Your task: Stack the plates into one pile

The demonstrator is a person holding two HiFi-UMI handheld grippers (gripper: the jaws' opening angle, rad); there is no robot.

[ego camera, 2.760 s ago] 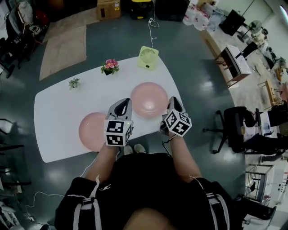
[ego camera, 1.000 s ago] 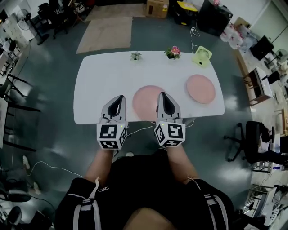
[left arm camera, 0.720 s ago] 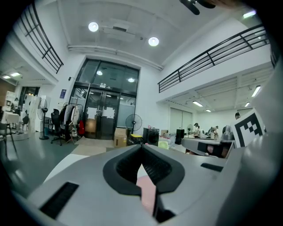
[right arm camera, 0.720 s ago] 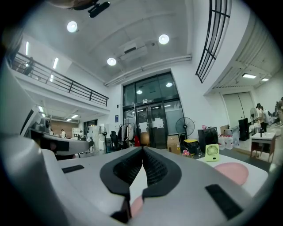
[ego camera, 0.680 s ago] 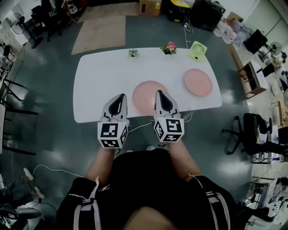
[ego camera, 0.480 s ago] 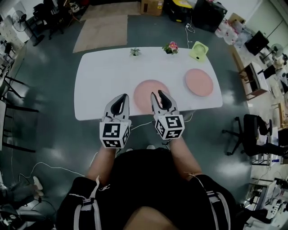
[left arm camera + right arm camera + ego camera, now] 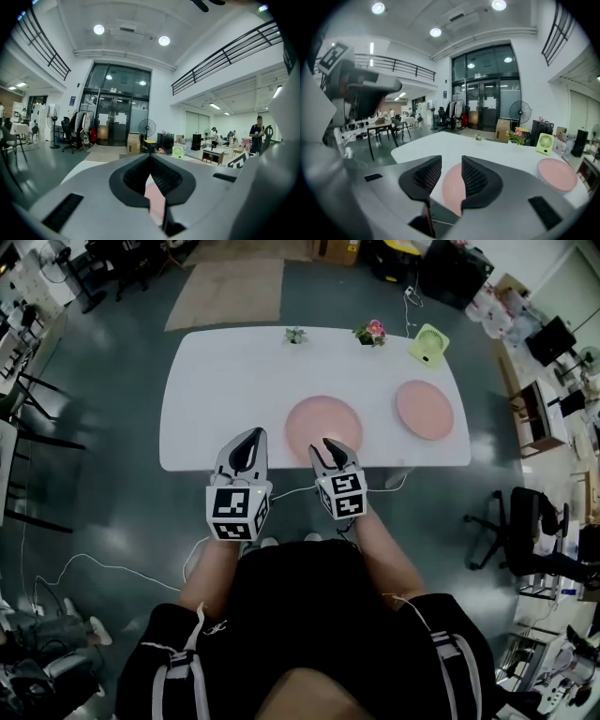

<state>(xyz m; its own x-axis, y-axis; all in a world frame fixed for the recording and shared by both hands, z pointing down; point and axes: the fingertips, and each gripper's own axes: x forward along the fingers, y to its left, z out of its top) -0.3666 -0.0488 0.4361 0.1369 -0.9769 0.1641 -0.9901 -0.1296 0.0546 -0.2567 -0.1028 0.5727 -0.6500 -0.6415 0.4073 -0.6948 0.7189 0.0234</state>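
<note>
My right claw (image 7: 329, 443) was opening, empty, near the closer pink plate (image 7: 323, 420); left claw (image 7: 251, 434) closed.

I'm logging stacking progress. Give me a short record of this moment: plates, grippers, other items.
Plates: near plate front middle of table, far plate at right end, apart
Stacked: no
Left gripper: shut, empty
Right gripper: jaws opening, nothing between, pointing at near plate
Far edge: fan, flowers, plant
</note>
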